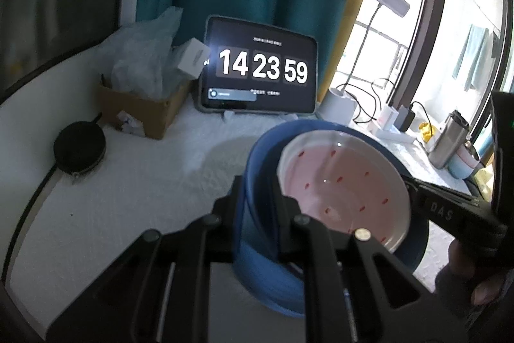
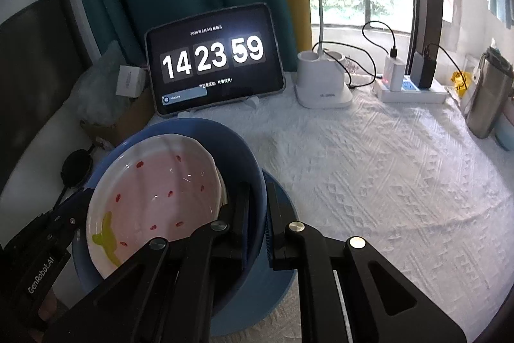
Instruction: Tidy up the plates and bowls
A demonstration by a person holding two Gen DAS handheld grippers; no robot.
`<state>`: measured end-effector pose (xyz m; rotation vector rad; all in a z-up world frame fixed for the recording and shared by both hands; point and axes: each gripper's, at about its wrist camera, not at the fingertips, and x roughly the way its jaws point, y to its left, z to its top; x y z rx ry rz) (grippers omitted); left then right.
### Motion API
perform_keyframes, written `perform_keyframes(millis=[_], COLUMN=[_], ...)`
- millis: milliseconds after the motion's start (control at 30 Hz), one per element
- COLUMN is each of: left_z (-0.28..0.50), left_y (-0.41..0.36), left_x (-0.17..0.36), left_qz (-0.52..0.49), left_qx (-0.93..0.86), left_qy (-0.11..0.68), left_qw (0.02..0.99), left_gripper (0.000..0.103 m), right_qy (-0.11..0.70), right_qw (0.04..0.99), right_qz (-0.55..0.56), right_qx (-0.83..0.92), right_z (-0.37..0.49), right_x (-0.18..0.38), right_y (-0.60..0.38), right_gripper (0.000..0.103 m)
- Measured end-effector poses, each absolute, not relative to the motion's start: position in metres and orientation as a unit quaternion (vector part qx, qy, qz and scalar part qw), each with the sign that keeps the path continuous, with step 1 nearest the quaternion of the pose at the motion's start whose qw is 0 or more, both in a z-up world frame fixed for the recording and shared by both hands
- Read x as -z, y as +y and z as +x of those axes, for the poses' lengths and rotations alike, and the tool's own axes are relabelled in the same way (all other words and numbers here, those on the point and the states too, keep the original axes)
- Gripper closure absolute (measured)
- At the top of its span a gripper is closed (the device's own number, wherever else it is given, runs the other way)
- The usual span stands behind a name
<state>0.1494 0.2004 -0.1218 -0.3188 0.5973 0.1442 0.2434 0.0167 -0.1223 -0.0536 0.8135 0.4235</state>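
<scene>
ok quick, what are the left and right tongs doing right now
left tongs: closed on the blue bowl rim.
right tongs: closed on the opposite rim; a pink plate sits inside.

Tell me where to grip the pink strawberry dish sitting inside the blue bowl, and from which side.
Take the pink strawberry dish by its white rim, at the far edge that rides high and tilted near the blue bowl wall, coming from above. One finger inside, one outside. Both the left gripper and right gripper already clamp the bowl's opposite walls, so one would probably have to let go first.
</scene>
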Motion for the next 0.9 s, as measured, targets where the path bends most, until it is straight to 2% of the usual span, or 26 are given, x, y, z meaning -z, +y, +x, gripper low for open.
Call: perform_keyframes(millis=[700,833,900], left_z=[0.157,0.159,0.158], left_y=[0.192,0.189,0.190], left_x=[0.122,0.121,0.122], left_qz=[-0.127,-0.115,-0.116], left_qx=[-0.086,-0.085,-0.085], left_qy=[0.291,0.292,0.293], left_qw=[0.944,0.946,0.945], left_gripper=[0.090,0.086,0.086], right_qy=[0.404,0.404,0.401], right_qw=[0.892,0.893,0.895], right_qz=[-0.031,-0.027,-0.027], right_qx=[-0.199,-0.195,-0.195], right_z=[0.252,0.253,0.253], right_x=[0.128,0.129,0.130], right_y=[0.015,0.010,0.008], right_gripper=[0.091,0.091,0.085])
